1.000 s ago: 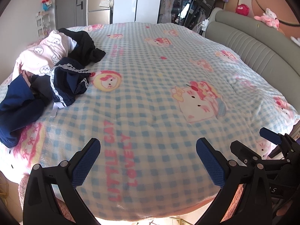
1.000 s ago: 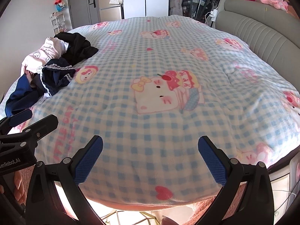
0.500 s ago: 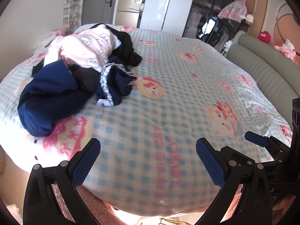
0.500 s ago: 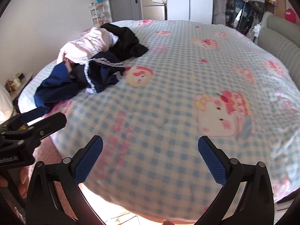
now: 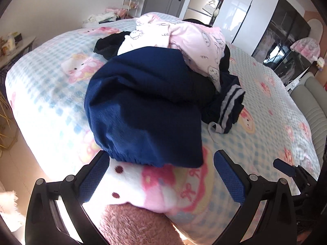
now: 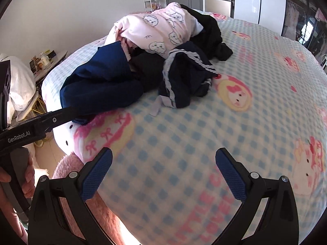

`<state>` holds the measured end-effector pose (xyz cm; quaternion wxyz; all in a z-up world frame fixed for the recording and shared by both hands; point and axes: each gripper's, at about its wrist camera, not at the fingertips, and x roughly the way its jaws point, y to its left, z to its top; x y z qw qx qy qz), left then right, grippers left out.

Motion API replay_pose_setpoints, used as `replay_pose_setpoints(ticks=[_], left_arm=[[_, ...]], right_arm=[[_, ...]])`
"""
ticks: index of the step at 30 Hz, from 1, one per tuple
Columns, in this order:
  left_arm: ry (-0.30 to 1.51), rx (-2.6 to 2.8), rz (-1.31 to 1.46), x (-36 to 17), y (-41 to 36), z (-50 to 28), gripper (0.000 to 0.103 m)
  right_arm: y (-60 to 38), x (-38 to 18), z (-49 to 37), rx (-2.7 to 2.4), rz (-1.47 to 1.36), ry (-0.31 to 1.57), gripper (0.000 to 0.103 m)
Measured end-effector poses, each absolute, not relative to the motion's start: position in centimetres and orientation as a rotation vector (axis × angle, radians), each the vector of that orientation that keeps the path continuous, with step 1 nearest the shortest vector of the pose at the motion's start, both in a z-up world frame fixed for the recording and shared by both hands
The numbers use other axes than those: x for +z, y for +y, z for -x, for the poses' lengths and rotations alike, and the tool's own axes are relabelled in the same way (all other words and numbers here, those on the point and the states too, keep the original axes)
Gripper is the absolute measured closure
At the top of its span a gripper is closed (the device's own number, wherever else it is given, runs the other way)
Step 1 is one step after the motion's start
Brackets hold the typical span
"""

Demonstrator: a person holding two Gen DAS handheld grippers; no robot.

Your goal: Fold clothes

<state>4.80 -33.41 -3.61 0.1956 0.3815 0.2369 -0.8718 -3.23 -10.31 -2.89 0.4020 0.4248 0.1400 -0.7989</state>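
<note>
Right wrist: checked cartoon blanket (image 6: 184,134), bedroom.

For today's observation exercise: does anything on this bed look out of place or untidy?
Yes. A heap of unfolded clothes sits crumpled at one side of the checked blanket: a navy garment, a pink printed top and dark pieces tangled together. Nothing looks spilled or damaged.

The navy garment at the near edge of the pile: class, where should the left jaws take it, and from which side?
Grip the navy garment at its gathered elastic hem, coming from the near bed edge; that hem hangs nearest, free of the pile.
</note>
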Motion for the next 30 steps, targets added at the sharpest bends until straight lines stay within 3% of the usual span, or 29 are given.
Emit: replay_pose_setpoints(ticks=[2,14,15,16,19,20,22,30], left_arm=[[0.647,-2.433,-1.067,-3.9,-34.9,-4.5,0.0],[1.043,-2.426,-1.057,-9.7,-41.9,-2.1,0.001],[1.077,-2.442,-1.063,-10.1,-41.7,-1.8,0.01],[1.099,-2.453,-1.067,-10.4,-41.5,-1.5,0.041],[1.033,-2.477,-1.075,-9.8,-39.9,-1.0,0.072],[1.029,-2.508,-1.103,-9.5,-39.2,-0.7,0.077],[1.037,-2.559,-1.131,-8.7,-38.0,-0.3,0.081],[0.952,-2.861,-1.257,-4.2,-27.4,2.4,0.082]], right_arm=[[-12.5,-3.2,3.2,-1.988,-1.069,0.338,0.014],[-21.1,-5.7,2.5,-1.789,-1.168,0.234,0.015],[-21.3,-5.9,2.5,-1.779,-1.174,0.235,0.015],[-21.7,-6.0,2.4,-1.771,-1.175,0.248,0.015],[-22.0,-5.7,2.3,-1.76,-1.162,0.273,0.018],[-22.0,-5.5,2.3,-1.764,-1.157,0.272,0.024],[-21.4,-5.2,2.5,-1.799,-1.159,0.272,0.056],[-14.8,-2.0,2.9,-1.842,-1.135,0.238,0.06]])
